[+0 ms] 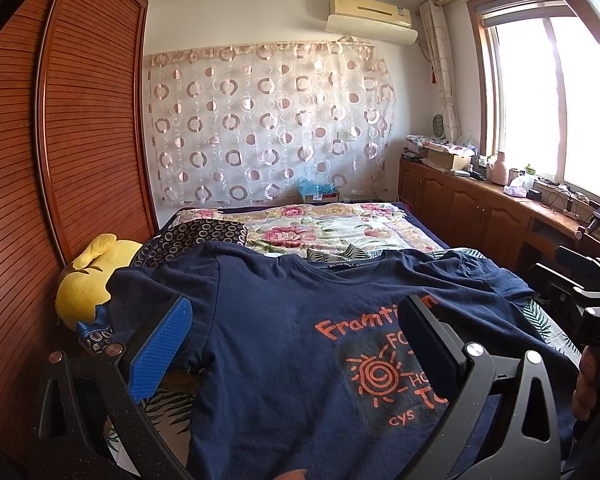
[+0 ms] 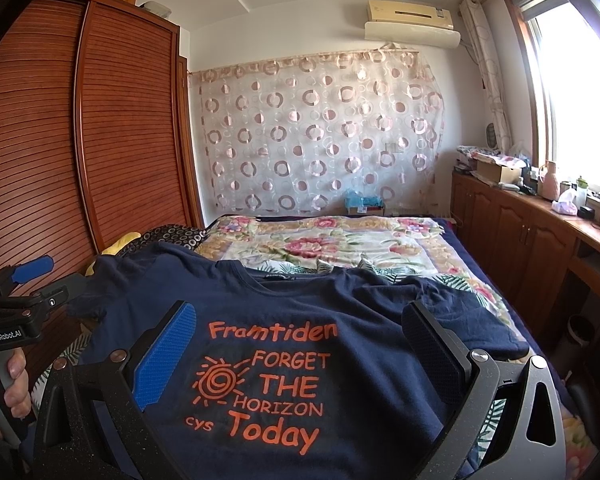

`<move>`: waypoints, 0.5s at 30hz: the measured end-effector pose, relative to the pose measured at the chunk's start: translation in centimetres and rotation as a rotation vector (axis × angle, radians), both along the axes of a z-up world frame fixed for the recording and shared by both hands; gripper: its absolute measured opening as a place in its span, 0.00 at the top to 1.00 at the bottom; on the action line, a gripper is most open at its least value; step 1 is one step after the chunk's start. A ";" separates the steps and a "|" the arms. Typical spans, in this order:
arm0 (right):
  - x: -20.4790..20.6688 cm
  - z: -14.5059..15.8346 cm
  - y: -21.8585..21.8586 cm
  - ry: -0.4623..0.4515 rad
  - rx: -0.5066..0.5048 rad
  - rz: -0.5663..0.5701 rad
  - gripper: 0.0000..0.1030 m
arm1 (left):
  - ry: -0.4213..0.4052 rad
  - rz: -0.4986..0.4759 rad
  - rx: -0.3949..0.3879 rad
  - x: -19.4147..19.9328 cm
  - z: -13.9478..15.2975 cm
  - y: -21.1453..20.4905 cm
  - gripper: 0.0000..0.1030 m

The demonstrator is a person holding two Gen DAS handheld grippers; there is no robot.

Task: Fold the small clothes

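A navy T-shirt point(image 1: 284, 360) with orange print lies face up and spread flat on the bed, collar toward the far end. In the right wrist view the T-shirt point(image 2: 340, 312) reads "Framtiden Forget the Horizon Today". My left gripper point(image 1: 300, 300) hovers open over the shirt's left half, with nothing between its fingers. My right gripper point(image 2: 302, 306) is open above the printed chest, also holding nothing. Each gripper shows at the edge of the other's view: the right gripper point(image 1: 576, 280) at the right, the left gripper point(image 2: 28, 276) at the left, each held by a hand.
A floral quilt point(image 1: 320, 228) covers the far part of the bed. A yellow plush toy point(image 1: 88, 280) and a dark patterned pillow point(image 1: 204, 232) lie by the shirt's left sleeve. A slatted wooden wardrobe point(image 1: 60, 140) stands on the left, a cluttered low cabinet point(image 1: 480, 208) under the window on the right.
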State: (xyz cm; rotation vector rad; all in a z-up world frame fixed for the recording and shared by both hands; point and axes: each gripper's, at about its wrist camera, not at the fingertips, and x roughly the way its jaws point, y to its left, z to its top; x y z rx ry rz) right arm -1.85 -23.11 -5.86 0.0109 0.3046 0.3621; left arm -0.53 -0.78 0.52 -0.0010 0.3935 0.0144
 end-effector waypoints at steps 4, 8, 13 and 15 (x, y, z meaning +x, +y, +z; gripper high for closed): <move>0.0 0.0 0.0 0.000 0.000 0.000 0.00 | 0.000 0.001 0.003 0.0 0.0 -0.1 0.00; 0.1 0.0 0.1 0.000 0.001 0.001 0.00 | 0.000 -0.001 0.001 0.0 0.0 0.0 0.00; 0.1 0.1 0.2 0.003 -0.002 0.004 0.00 | 0.001 0.001 0.002 0.0 0.0 0.0 0.00; 0.2 0.1 0.2 0.005 -0.001 0.006 0.00 | 0.008 0.001 -0.002 -0.2 0.3 0.4 0.00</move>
